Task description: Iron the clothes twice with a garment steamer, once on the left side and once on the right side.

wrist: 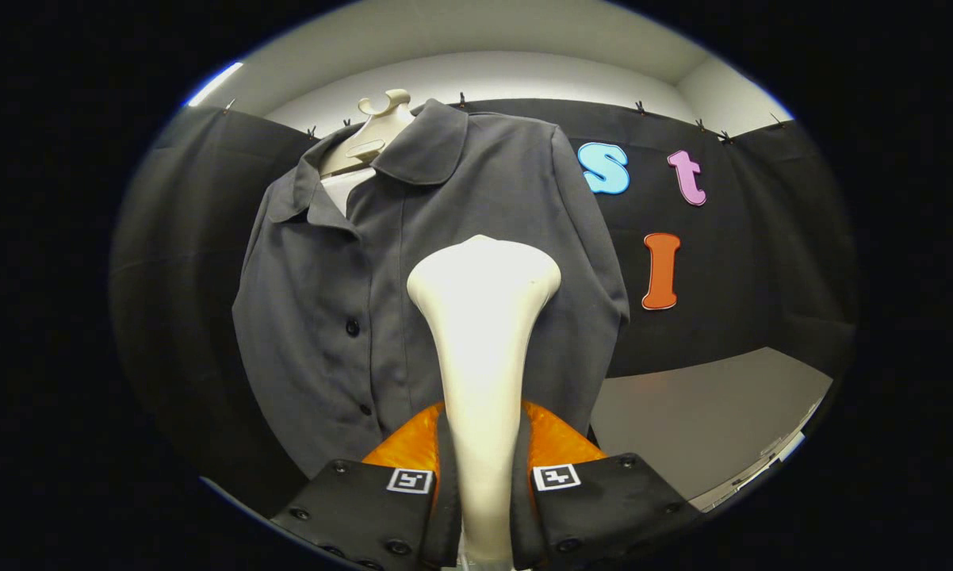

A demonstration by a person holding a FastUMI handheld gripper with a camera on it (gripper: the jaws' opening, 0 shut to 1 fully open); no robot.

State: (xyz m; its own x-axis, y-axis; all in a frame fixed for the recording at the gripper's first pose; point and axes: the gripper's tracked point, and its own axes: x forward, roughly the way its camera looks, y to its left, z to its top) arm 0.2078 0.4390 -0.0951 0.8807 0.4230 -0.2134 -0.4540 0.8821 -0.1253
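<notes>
Gripping steamer [483, 333] w/ gripper [483, 476], head facing shirt [342, 317].

My gripper [483, 476] has its fingers pressed on the cream-white garment steamer [483, 333] I hold. Beyond it hangs a plain dark grey shirt [326, 301] with black buttons [352, 327], on a pale cream hanger [373, 131]. The table [706, 412] is light grey.

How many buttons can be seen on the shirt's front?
2: one button left of the steamer head, another button lower down the shirt. The steamer, clamped in the hand-held gripper, may hide others.
</notes>
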